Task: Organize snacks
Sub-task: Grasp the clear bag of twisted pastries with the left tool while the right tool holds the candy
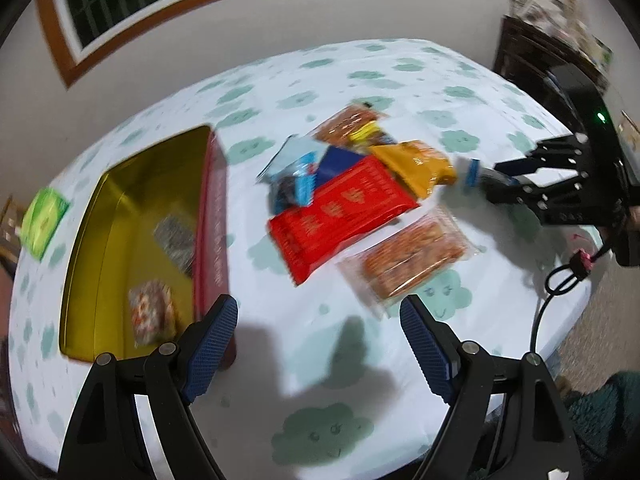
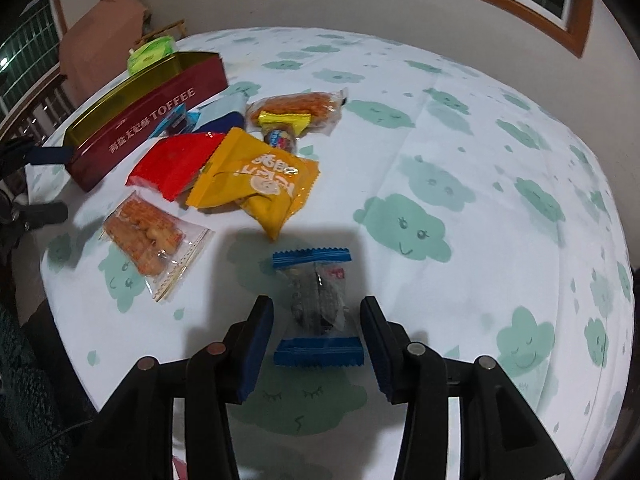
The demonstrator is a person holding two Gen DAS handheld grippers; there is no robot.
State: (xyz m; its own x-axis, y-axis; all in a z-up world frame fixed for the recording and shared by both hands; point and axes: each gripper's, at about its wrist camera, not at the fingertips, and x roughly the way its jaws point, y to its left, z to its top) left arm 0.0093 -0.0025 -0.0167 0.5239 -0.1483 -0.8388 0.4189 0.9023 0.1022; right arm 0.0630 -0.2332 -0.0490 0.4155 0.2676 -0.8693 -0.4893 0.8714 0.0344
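1. The blue-ended clear snack packet (image 2: pixel 316 304), with something dark inside, lies flat on the cloud-print tablecloth (image 2: pixel 460 128), just in front of the snack pile and apart from it.
2. The right gripper (image 2: pixel 318 344) straddles it, partly open. The pads sit either side of the packet with a gap on both sides, so there is no grip yet.
3. Step in hand, as I read it: pick this packet and move it to the red toffee tin (image 2: pixel 152 108).
4. To do it well: come down until the fingertips nearly touch the cloth, close across the filled middle rather than the crimped blue ends, and don't catch cloth.
5. The film looks slippery and soft, so squeeze only enough to hold it. The contents may crush.
6. The yellow packet (image 2: pixel 260 184) has its corner just beyond the target. Lift straight up before swinging left.
7. The tin stands open at the left with a gold interior, and the left wrist view shows two wrapped snacks already inside.
8. The left gripper (image 1: pixel 316 344) is wide open and empty, hovering over bare cloth beside the tin's near corner. That view is blurred.
9. Still loose: a red packet (image 1: pixel 340 216), two clear packs of orange crackers, a blue-and-white one and a few more.
10. Keep the left gripper clear of the tin mouth during the drop.
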